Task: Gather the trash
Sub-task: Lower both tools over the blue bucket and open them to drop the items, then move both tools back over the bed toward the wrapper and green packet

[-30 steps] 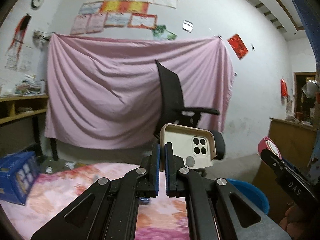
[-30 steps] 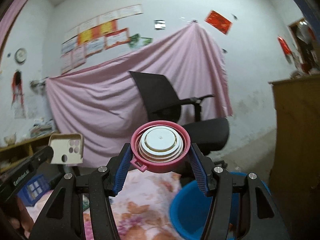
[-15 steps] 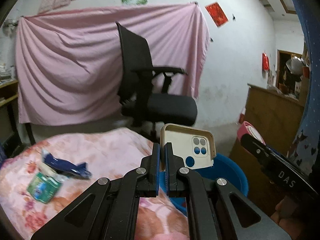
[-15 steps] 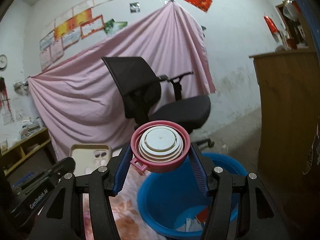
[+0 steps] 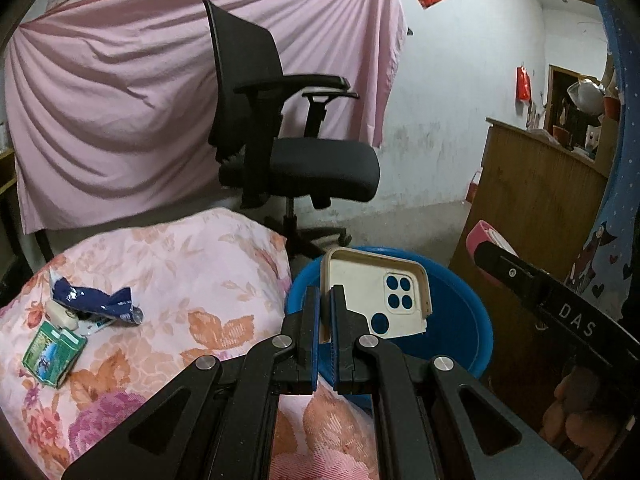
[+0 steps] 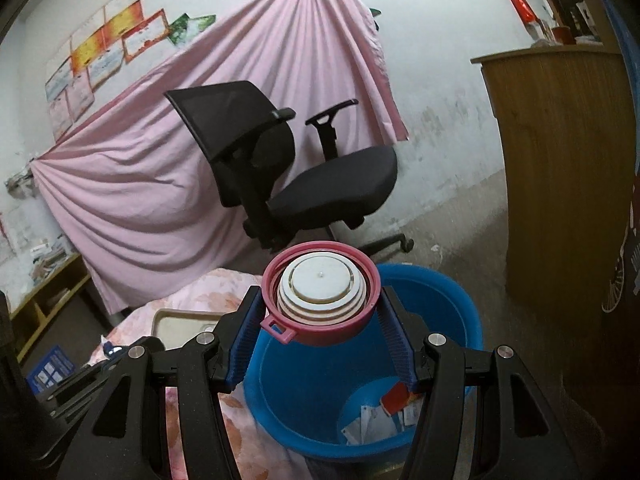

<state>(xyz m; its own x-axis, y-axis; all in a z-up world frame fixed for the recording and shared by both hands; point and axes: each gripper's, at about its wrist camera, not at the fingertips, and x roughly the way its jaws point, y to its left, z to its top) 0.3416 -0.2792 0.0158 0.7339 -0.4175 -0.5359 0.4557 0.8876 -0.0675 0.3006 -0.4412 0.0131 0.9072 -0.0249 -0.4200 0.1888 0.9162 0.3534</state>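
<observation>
The left gripper [image 5: 325, 322] clamps a cream plastic phone case [image 5: 376, 286] and the right gripper [image 6: 320, 334] grasps a round pink-rimmed lid [image 6: 320, 294], both above the blue plastic basin [image 6: 436, 304] right of the floral-covered bed [image 5: 192, 264].

Each camera sits just behind its own hand-held gripper and looks forward and somewhat downward along the fingers. The left wrist view faces the blue basin [image 5: 460, 312] from close above, with the flowered bedding [image 5: 180, 264] at its left. The right wrist view looks into the same basin [image 6: 320, 400] from its right side, tilted. Both share the black office chair [image 5: 280, 140], the pink sheet [image 5: 100, 120] on the wall and the wooden cabinet [image 5: 532, 200].
</observation>
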